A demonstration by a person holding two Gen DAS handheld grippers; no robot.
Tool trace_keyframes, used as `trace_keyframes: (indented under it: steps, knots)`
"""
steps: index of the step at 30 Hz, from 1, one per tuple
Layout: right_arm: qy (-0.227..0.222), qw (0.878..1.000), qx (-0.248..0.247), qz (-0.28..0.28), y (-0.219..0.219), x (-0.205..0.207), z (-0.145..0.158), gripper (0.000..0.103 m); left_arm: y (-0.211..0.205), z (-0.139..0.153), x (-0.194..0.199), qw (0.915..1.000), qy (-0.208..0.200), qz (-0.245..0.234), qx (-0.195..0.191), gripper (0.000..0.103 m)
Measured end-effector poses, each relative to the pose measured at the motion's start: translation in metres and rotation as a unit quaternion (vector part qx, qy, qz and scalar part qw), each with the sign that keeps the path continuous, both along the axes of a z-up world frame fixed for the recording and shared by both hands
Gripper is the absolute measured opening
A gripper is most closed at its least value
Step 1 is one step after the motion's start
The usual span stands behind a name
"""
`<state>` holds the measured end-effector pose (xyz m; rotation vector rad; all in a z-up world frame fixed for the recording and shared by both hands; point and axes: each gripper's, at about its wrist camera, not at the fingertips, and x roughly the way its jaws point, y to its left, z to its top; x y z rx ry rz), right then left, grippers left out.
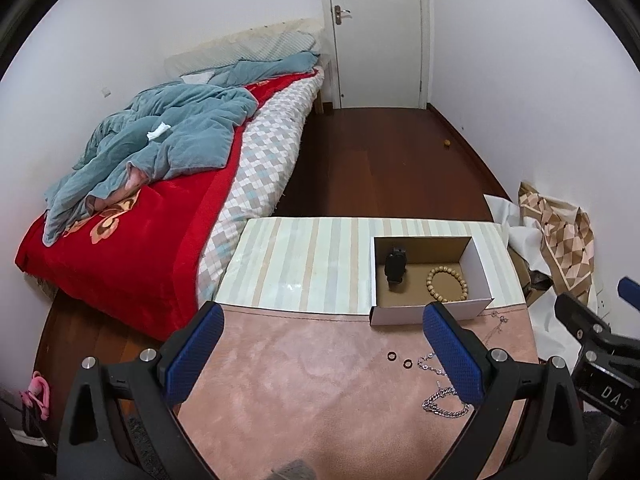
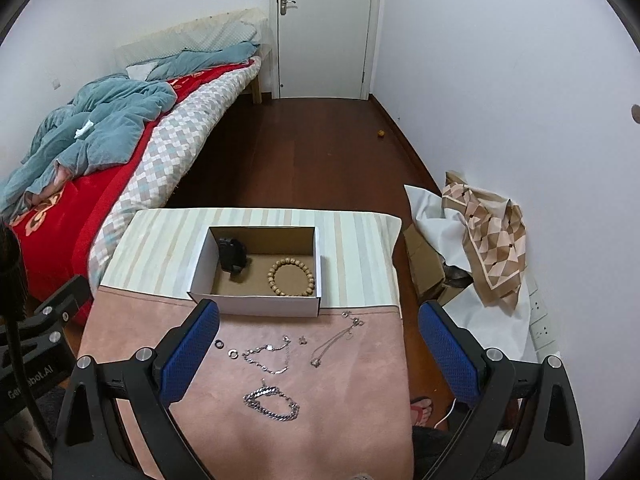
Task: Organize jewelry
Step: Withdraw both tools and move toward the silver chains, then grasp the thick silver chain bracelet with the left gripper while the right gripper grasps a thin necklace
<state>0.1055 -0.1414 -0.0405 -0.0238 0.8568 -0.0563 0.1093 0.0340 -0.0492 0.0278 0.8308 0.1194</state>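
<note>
An open cardboard box (image 2: 256, 308) (image 1: 480, 268) stands on the table and holds a black watch (image 2: 232, 256) (image 1: 395, 266) and a wooden bead bracelet (image 2: 291, 276) (image 1: 446, 283). On the pink mat (image 2: 240, 420) lie two small rings (image 2: 219, 345) (image 1: 391, 356), a thin silver bracelet (image 2: 268, 356), a thin necklace (image 2: 336, 340) and a thick silver chain bracelet (image 2: 272, 400) (image 1: 446, 402). My left gripper (image 1: 324, 354) is open and empty above the mat, left of the jewelry. My right gripper (image 2: 320, 354) is open and empty above the jewelry.
A striped cloth (image 2: 160, 240) covers the table's far half. A bed (image 2: 100, 148) with a red blanket stands at left. A cardboard box and patterned cloth (image 2: 488, 240) lie on the floor at right. A closed door (image 2: 324, 28) is at the back.
</note>
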Motion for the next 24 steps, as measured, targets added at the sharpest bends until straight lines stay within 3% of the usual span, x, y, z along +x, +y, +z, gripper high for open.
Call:
trace_keyframes:
  steps: [5,13,17,24]
  knots:
    - [0.038,0.998,0.039,-0.013,-0.015,-0.002,-0.028,0.101,0.007,-0.016,-0.004,0.9995,-0.001,0.032,0.002,0.102]
    - [0.147,0.985,0.085,-0.035,-0.033,0.001,-0.129,0.101,0.003,-0.09,0.004,0.9955,0.08,0.042,0.029,0.102]
    - [0.196,0.976,0.092,-0.035,-0.027,-0.001,-0.183,0.079,0.006,-0.133,0.005,0.9895,0.129,0.047,0.046,0.102]
    - [0.22,0.969,0.108,-0.03,-0.017,-0.004,-0.227,0.061,0.017,-0.17,0.002,0.9819,0.173,0.047,0.06,0.102]
